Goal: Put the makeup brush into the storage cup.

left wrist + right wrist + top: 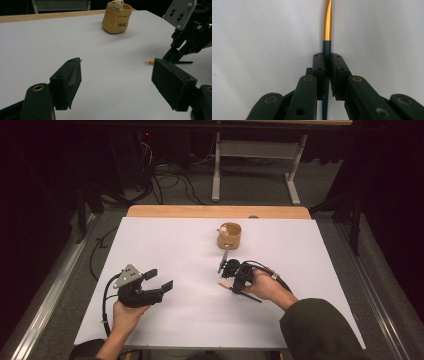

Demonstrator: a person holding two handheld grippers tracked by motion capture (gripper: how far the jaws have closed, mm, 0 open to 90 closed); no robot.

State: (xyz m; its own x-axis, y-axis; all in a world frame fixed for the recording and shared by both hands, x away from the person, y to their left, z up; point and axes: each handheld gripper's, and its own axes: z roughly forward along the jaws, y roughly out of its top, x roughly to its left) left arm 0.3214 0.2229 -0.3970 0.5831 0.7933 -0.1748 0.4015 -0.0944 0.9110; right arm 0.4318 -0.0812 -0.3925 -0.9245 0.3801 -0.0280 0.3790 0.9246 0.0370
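Observation:
A thin pen lies on the white table sheet; it has a gold end (327, 22) and a dark barrel. My right gripper (327, 56) points down at the sheet with its jaws shut on the dark barrel. In the high view the right gripper (234, 285) is right of centre, and the pen (223, 283) sticks out from under it to both sides. My left gripper (159, 278) is held at the left, open and with nothing between its fingers. In the left gripper view, the left gripper (116, 75) faces the right gripper (172, 58) and the pen (150, 62).
A tan pouch (229, 236) with a small toy figure in its mouth stands upright behind the right gripper; the pouch (116, 18) is at the top of the left gripper view. The white sheet (175, 245) covers a wooden table, with dark floor and cables beyond.

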